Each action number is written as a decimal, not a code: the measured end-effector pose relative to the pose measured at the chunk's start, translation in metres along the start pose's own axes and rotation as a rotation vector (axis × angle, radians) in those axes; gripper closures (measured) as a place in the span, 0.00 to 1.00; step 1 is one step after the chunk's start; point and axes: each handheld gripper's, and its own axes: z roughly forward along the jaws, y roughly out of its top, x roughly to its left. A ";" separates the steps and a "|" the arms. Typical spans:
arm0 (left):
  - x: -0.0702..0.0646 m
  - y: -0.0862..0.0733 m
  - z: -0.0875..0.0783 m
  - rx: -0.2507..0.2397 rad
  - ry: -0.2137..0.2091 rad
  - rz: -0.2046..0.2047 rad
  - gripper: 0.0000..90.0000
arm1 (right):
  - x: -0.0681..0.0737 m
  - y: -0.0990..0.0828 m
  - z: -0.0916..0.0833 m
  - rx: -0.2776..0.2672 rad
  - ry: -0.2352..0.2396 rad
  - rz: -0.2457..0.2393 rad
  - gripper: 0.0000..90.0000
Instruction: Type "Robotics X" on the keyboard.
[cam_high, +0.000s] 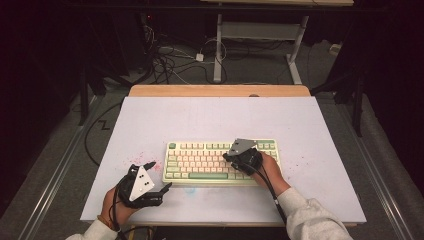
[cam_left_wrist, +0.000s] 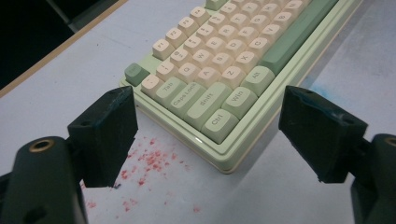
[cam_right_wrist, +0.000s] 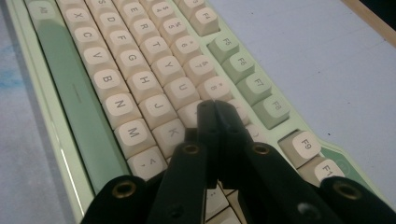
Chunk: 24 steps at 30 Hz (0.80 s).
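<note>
A pale green keyboard (cam_high: 200, 161) with cream keys lies on the white table top (cam_high: 215, 117), a little in front of its middle. My right gripper (cam_high: 226, 156) is shut with nothing between its jaws and hovers low over the keyboard's right half. In the right gripper view its closed tips (cam_right_wrist: 215, 109) sit just above the keys near I and 8 of the keyboard (cam_right_wrist: 116, 79). My left gripper (cam_high: 159, 175) is open beside the keyboard's front left corner. In the left gripper view the wide gap of that gripper (cam_left_wrist: 210, 135) frames the Ctrl corner of the keyboard (cam_left_wrist: 219, 60).
Red specks (cam_high: 141, 158) (cam_left_wrist: 149, 161) dot the table left of the keyboard, and a faint blue smear (cam_high: 190, 190) lies in front of it. A wooden strip (cam_high: 220, 90) edges the far side. Cables (cam_high: 170, 62) and a desk frame (cam_high: 260, 35) stand beyond.
</note>
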 end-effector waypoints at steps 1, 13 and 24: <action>0.000 0.000 0.001 0.006 0.000 0.004 0.21 | 0.000 0.000 0.001 0.008 -0.008 0.003 1.00; -0.002 0.000 0.004 0.024 -0.015 0.016 0.21 | 0.002 0.003 0.008 0.038 -0.009 -0.017 1.00; -0.002 -0.001 0.004 0.031 -0.025 0.015 0.21 | 0.001 0.003 -0.011 -0.039 -0.019 0.013 1.00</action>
